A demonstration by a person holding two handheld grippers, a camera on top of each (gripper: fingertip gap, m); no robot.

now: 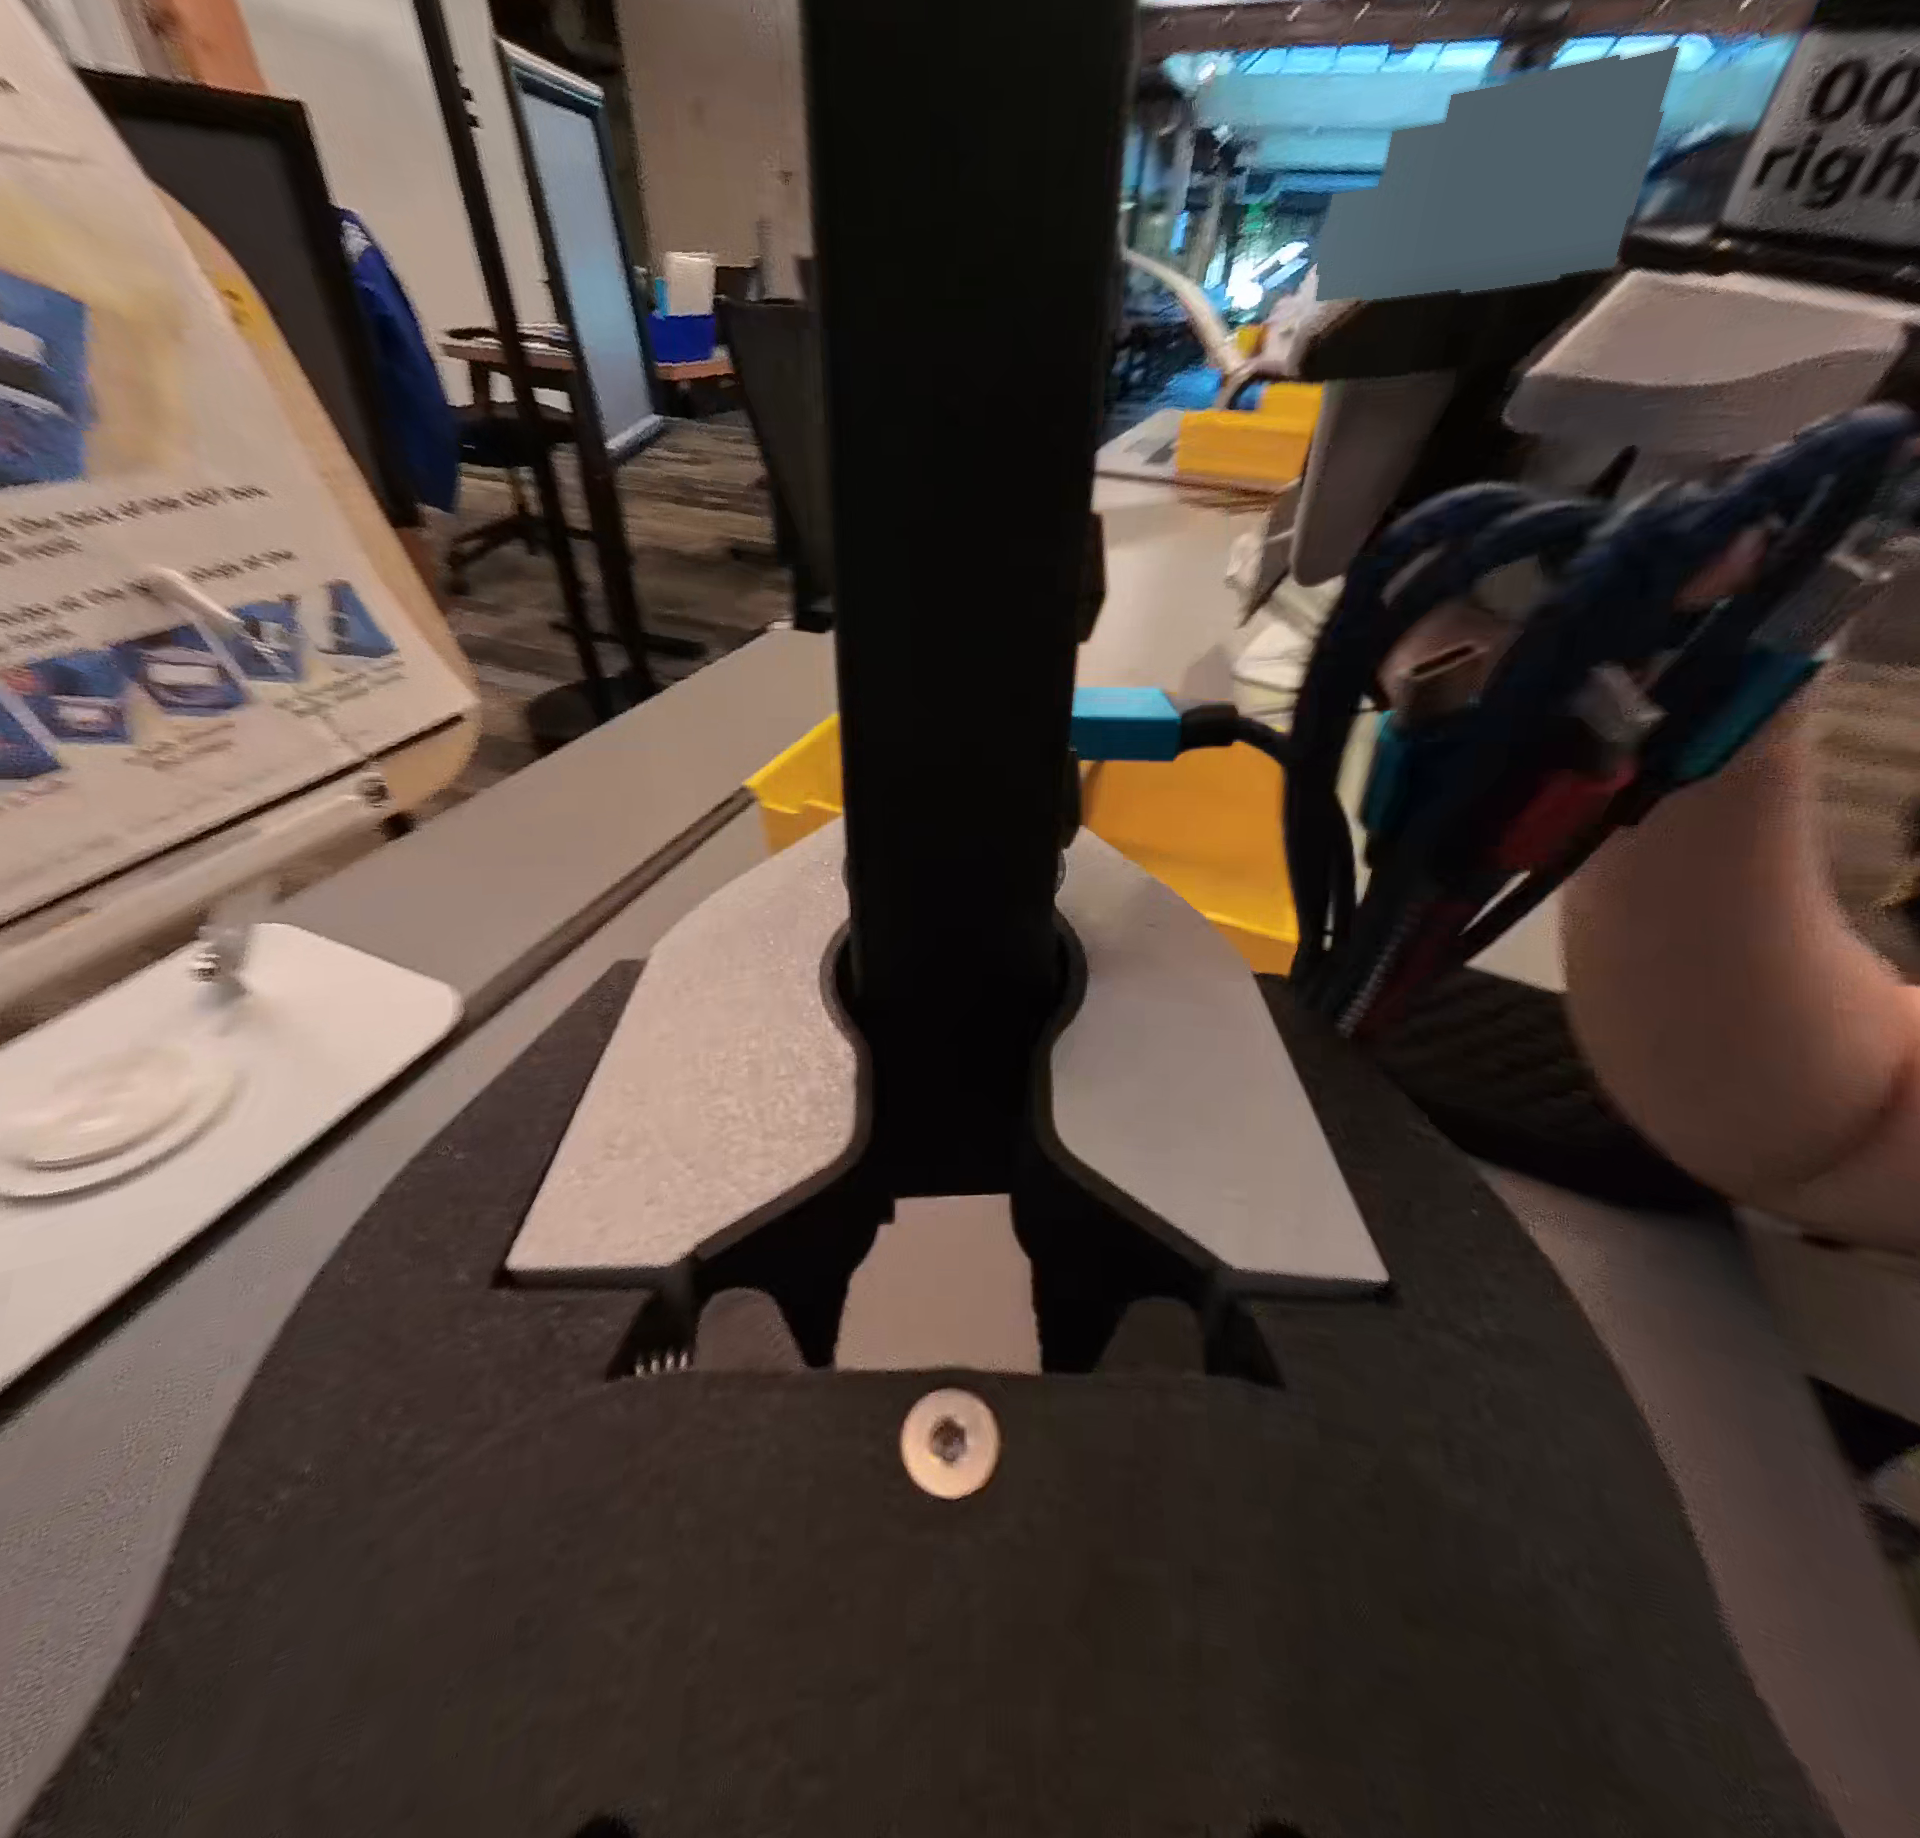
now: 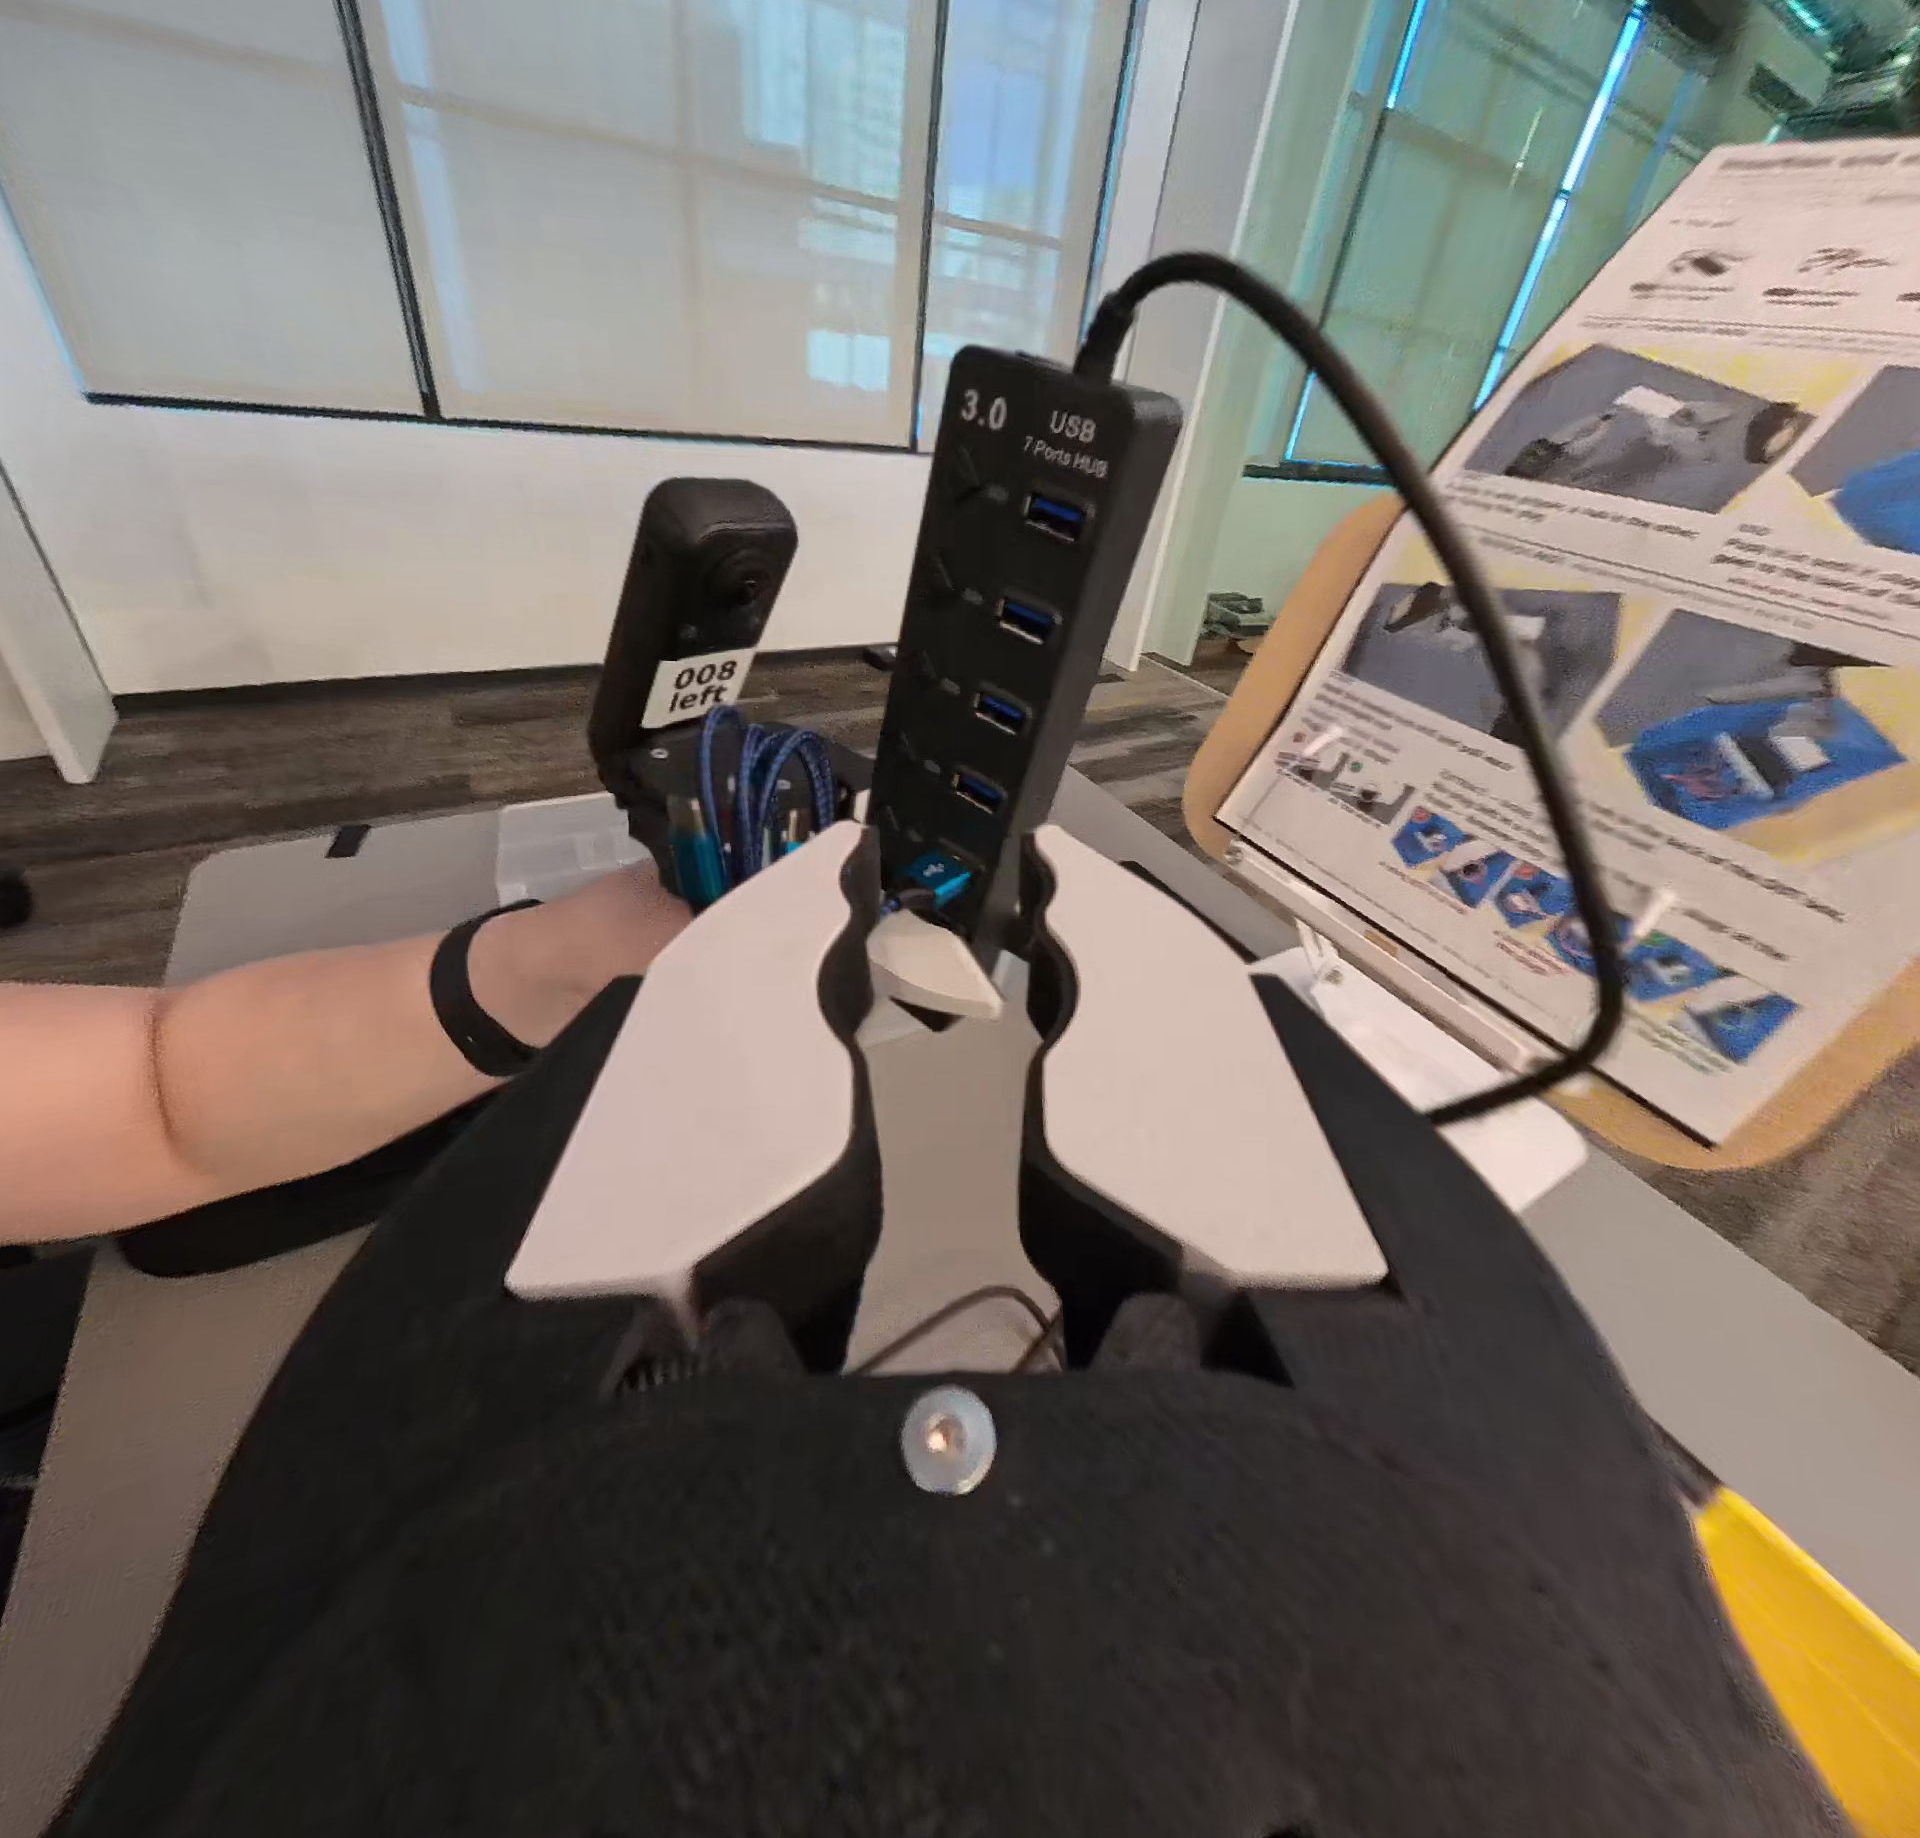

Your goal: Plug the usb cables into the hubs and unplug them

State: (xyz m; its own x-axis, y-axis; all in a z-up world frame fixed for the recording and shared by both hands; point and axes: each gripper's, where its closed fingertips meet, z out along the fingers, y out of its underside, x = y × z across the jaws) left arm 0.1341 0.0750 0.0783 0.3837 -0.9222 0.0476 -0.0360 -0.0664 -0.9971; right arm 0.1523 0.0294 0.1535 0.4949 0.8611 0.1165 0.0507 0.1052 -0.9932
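Desk [image 2: 312,889]: flat, matte grey top, carries all that follows

Instruction board [image 2: 1558,749]: glossy printed sheet on a round-cornered wooden panel. It leans back on a clear stand with a white plate base [image 1: 208,1040], at the desk's edge

Bin [image 1: 1195,843]: yellow moulded plastic, straight-walled, behind the hub in the left wrist view

Left tool [image 1: 956,915]: rough black printed body with pale grey, grainy, wave-edged fingers. It is clamped on the lower end of the hub, with the notches in its fingers hugging both sides

Right tool [image 2: 945,853]: same build. Fingers parted, nothing seen pinched between them; the hub's lower end and the plug show in the gap

Hub [image 2: 1029,583]: long, slim black plastic bar, held upright above the desk. Down its face runs a row of blue-tongued ports, each beside a small switch

Hub lead [image 2: 1455,500]: smooth black round cable, leaving the top end and looping down toward the board

Cable bundle [image 1: 1558,645]: blue braided cords with teal and red plug shells, bunched at the hand beside the right tool; blurred

Plug [image 2: 930,874]: small teal metallic shell, seated in the lowest visible port, with a black strain relief behind it

Wristband [image 2: 468,999]: black, smooth, on the forearm
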